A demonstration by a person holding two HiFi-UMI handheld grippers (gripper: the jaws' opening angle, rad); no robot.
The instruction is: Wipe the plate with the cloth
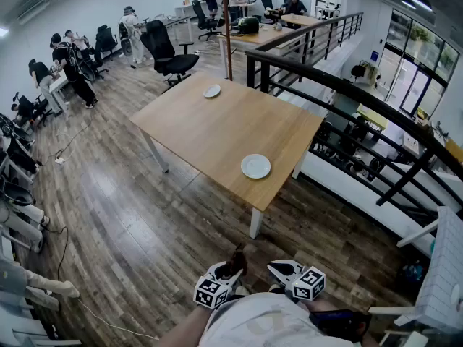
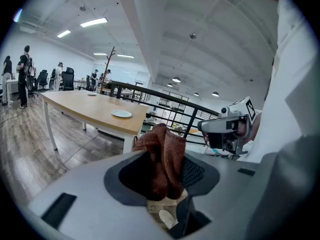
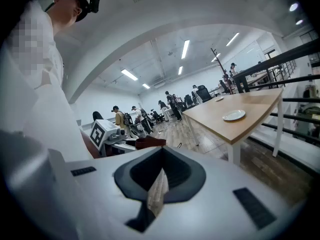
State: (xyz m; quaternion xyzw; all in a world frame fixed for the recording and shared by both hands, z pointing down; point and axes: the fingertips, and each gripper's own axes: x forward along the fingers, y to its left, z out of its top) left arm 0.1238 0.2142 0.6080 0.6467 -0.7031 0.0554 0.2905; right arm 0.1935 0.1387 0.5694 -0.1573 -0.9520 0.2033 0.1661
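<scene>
A red-brown cloth (image 1: 236, 259) hangs bunched in my left gripper (image 1: 227, 272), which is shut on it, down by my body. In the left gripper view the cloth (image 2: 163, 156) stands up between the jaws. My right gripper (image 1: 281, 270) is beside it, shut with nothing in it; its jaws meet in a thin slit (image 3: 159, 188). A white plate (image 1: 255, 166) lies near the front corner of the wooden table (image 1: 210, 132), well ahead of both grippers. A second, smaller plate (image 1: 212, 91) sits at the table's far edge. The near plate (image 3: 234, 115) also shows in the right gripper view.
A black railing (image 1: 340, 85) runs along the table's right side over a drop. A black office chair (image 1: 168, 53) and a brown pole (image 1: 227, 27) stand behind the table. Several people (image 1: 69, 60) work at desks to the left and back. Wooden floor (image 1: 130, 223) separates me from the table.
</scene>
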